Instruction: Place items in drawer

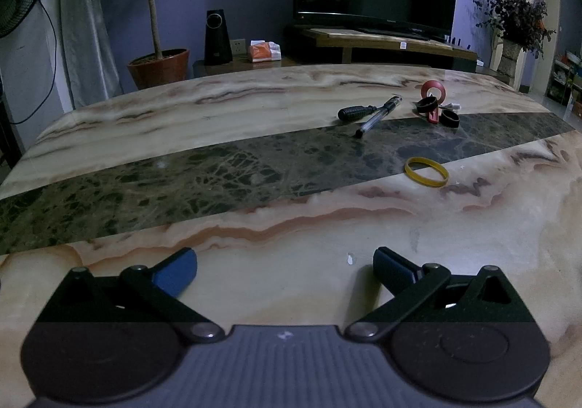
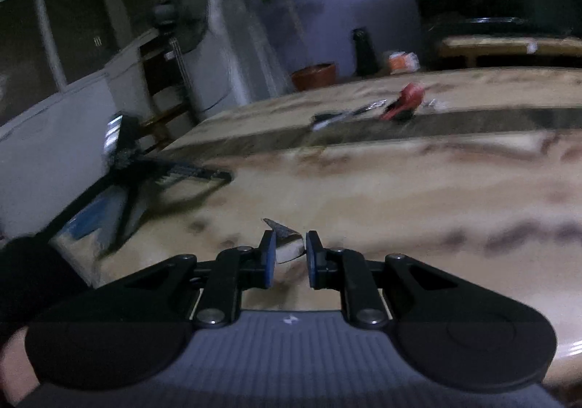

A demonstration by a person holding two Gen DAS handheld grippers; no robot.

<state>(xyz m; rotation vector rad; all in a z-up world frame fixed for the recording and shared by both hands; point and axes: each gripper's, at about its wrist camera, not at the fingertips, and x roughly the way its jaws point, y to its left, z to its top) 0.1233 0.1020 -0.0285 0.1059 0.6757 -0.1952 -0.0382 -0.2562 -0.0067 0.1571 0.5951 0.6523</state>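
Marble desk (image 1: 254,110) fills both views, TV and plant behind. I see no drawer anywhere, so I can't judge what's stowed. Upper right of left view: screwdriver (image 1: 354,112), pen (image 1: 378,117), tape rolls (image 1: 433,90), yellow band (image 1: 426,172) lie on the desk. Left hand-held gripper (image 1: 285,271) spread wide, empty. Right hand-held gripper (image 2: 287,251) pinches a small pale item (image 2: 287,248), blurred, prob. en route.

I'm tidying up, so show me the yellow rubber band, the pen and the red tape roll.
yellow rubber band (image 1: 426,182): left wrist view, near edge of the loop.
pen (image 1: 378,117): left wrist view, mid barrel.
red tape roll (image 1: 438,87): left wrist view, upper right rim.
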